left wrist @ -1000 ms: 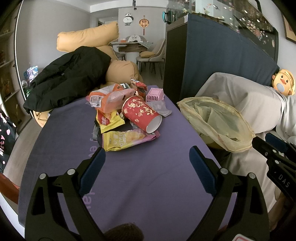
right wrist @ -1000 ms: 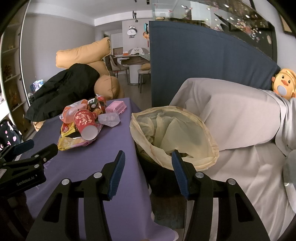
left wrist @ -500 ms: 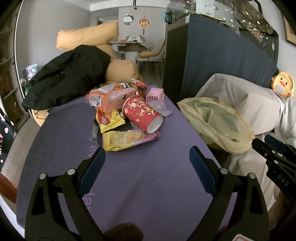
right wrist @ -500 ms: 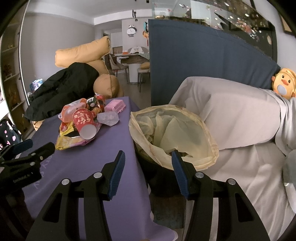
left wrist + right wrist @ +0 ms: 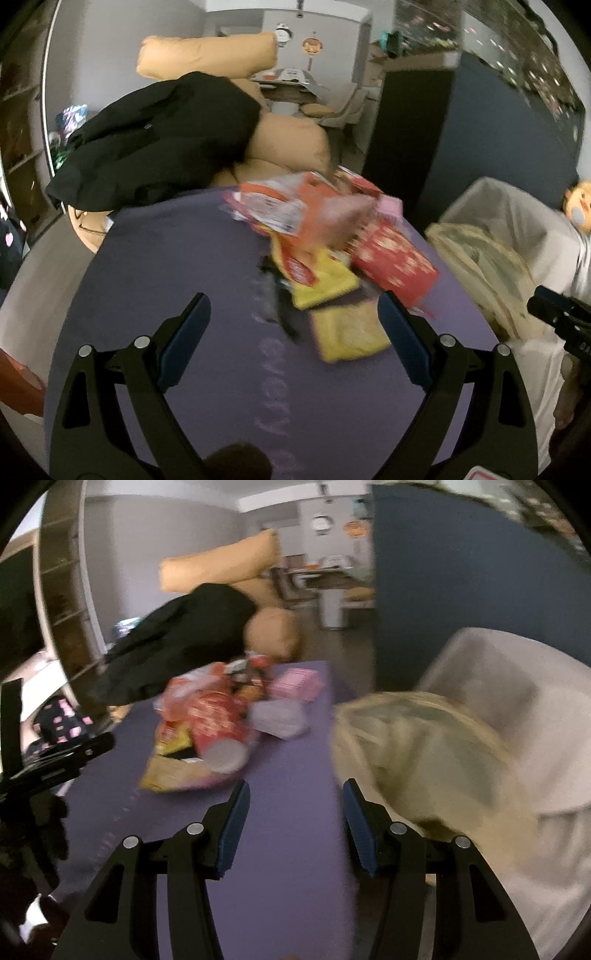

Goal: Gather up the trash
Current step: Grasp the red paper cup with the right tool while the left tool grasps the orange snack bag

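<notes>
A heap of trash lies on the purple table [image 5: 177,266]: a red paper cup [image 5: 395,258] on its side, yellow snack wrappers [image 5: 347,332], an orange packet [image 5: 295,210]. My left gripper [image 5: 293,325] is open, just short of the nearest yellow wrapper. In the right wrist view the red cup [image 5: 218,727], a clear plastic piece [image 5: 280,716] and a pink basket [image 5: 295,683] lie ahead to the left. My right gripper [image 5: 295,808] is open over the table's right edge, beside the bin with a yellowish bag [image 5: 424,746]. Both views are blurred by motion.
A black coat [image 5: 159,140] lies over tan cushions [image 5: 207,55] behind the table. A dark blue cabinet [image 5: 498,140] stands at the back right. A grey-covered sofa [image 5: 517,701] sits right of the bin, with a yellow duck toy [image 5: 580,203] on it.
Both grippers have moved forward toward the trash heap, so it looms larger in both views. The right one has also swung left, off the bin and over the table edge. Both stay open.
</notes>
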`<state>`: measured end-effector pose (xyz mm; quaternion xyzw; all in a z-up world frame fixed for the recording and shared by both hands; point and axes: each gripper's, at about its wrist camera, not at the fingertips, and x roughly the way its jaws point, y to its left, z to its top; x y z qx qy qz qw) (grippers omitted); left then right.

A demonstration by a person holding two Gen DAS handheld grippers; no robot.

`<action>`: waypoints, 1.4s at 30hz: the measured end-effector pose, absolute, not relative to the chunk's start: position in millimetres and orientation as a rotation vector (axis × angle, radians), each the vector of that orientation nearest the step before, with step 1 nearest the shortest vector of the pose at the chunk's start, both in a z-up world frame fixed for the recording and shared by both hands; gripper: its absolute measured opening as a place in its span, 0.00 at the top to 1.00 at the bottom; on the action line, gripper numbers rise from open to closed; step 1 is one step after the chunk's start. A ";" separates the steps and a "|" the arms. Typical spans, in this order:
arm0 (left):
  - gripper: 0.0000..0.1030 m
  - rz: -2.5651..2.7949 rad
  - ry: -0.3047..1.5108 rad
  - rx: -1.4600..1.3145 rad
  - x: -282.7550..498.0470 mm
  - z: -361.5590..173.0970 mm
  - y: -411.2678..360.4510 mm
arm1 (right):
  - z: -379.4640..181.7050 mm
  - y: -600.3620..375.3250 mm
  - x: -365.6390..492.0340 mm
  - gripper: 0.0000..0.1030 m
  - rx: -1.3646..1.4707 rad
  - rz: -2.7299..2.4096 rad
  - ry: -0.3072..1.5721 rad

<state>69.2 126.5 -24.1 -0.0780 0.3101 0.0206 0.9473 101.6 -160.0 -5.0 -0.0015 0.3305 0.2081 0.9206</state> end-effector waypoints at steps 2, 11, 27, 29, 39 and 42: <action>0.15 0.034 0.622 -0.188 73.6 -21.1 144.3 | -0.2 -137.6 114.4 0.52 -0.036 0.488 0.676; 0.12 0.011 0.638 -0.270 114.1 -26.7 197.0 | -3.0 -40.2 163.0 0.52 -0.215 0.627 0.681; 0.27 -0.083 0.795 -0.537 156.4 -60.8 211.4 | 0.0 -61.0 184.3 0.56 -0.158 0.595 0.710; 0.27 -0.093 0.791 -0.571 159.5 -59.7 212.9 | 8.4 -74.2 178.9 0.56 -0.129 0.581 0.700; 0.38 -0.037 0.819 -0.656 231.7 -56.7 219.1 | -1.2 -115.2 160.6 0.56 -0.084 0.511 0.700; 0.62 -0.010 0.866 -0.639 244.1 -66.0 215.6 | -4.5 -126.6 159.2 0.56 -0.072 0.495 0.711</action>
